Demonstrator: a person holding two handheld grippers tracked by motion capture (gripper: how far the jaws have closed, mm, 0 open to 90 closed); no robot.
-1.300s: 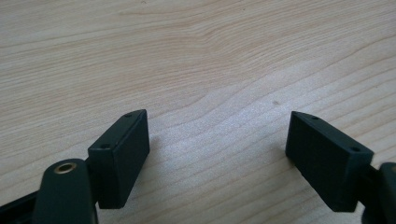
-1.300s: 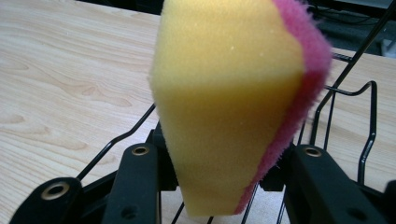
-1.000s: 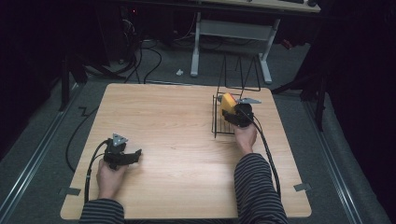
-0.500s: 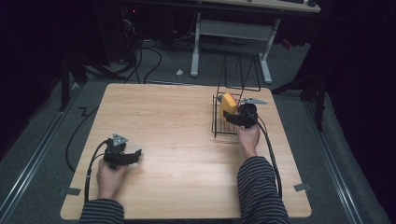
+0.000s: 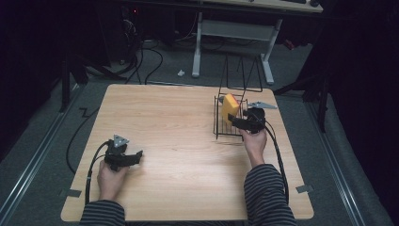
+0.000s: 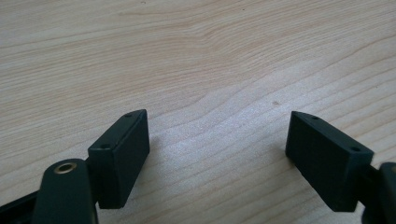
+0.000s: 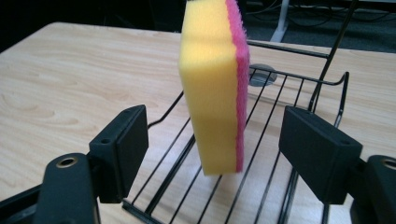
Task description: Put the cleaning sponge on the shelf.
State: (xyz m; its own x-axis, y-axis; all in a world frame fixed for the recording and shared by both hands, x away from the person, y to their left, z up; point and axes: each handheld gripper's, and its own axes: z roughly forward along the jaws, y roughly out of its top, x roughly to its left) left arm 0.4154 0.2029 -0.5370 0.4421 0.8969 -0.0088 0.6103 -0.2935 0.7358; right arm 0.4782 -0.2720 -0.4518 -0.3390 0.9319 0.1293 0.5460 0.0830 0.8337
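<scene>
A yellow sponge (image 5: 229,106) with a pink scouring side stands on edge in a black wire rack (image 5: 219,131) at the table's right back. My right gripper (image 5: 234,121) is open just in front of it, pointing left into the rack. In the right gripper view the sponge (image 7: 215,88) stands upright on the rack (image 7: 289,48), a little ahead of the gap between the two jaws, touching neither. My left gripper (image 5: 136,156) rests low at the table's front left, open, with bare wood between its pads (image 6: 121,149).
The wooden table (image 5: 179,141) has free room across its middle and left. A tall wire frame (image 5: 242,70) rises behind the rack. A round grommet (image 7: 261,77) sits in the tabletop beyond the sponge. Cables trail from both grippers.
My right gripper has drawn slightly back and to the right from the sponge, which stays standing in the rack. The left gripper has not moved.
</scene>
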